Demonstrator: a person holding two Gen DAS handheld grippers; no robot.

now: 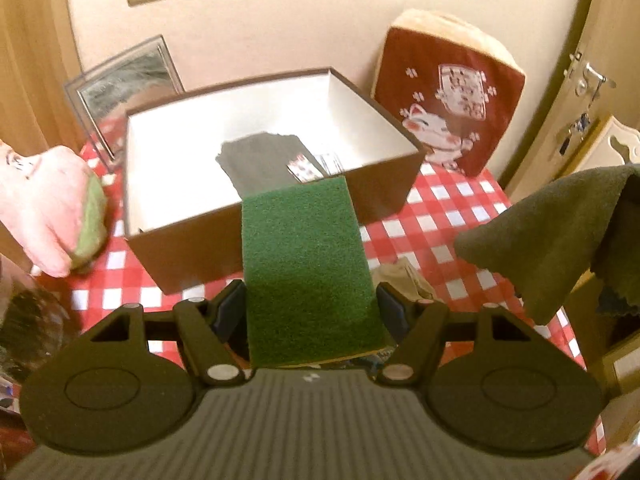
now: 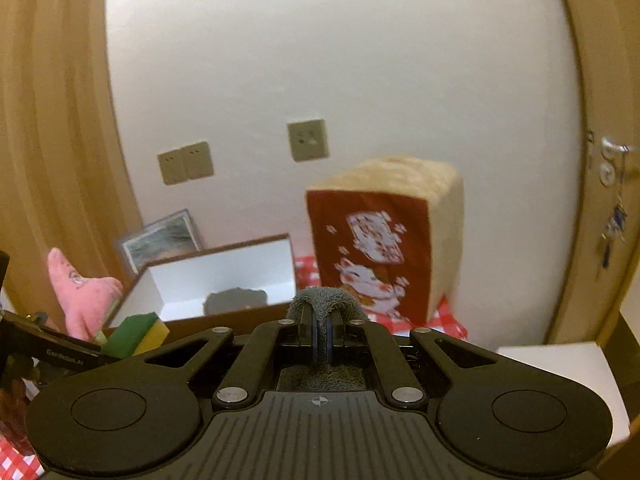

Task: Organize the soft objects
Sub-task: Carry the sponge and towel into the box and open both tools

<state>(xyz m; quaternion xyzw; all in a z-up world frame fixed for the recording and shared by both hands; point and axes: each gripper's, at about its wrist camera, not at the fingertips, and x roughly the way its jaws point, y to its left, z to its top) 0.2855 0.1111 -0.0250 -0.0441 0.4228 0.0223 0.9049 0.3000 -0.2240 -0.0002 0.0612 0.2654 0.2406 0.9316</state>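
Left gripper (image 1: 312, 304) clamped on a green scouring sponge (image 1: 308, 256), near the brown box (image 1: 384, 196). Right gripper (image 2: 322, 338) pinching a grey towel (image 2: 324, 300), right of it.

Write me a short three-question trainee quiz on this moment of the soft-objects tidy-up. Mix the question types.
1. True or false: the left gripper holds a green scouring sponge between its jaws.
2. What does the right gripper hold? A) the pink plush toy B) a grey towel C) the red cat cushion
3. Fill in: the open box already contains a dark folded ____.

Key
1. True; the sponge spans the gap between the jaws.
2. B; the grey towel is pinched in the closed jaws, while the pink plush toy and the red cat cushion sit untouched.
3. Cloth, lying on the box's white floor.
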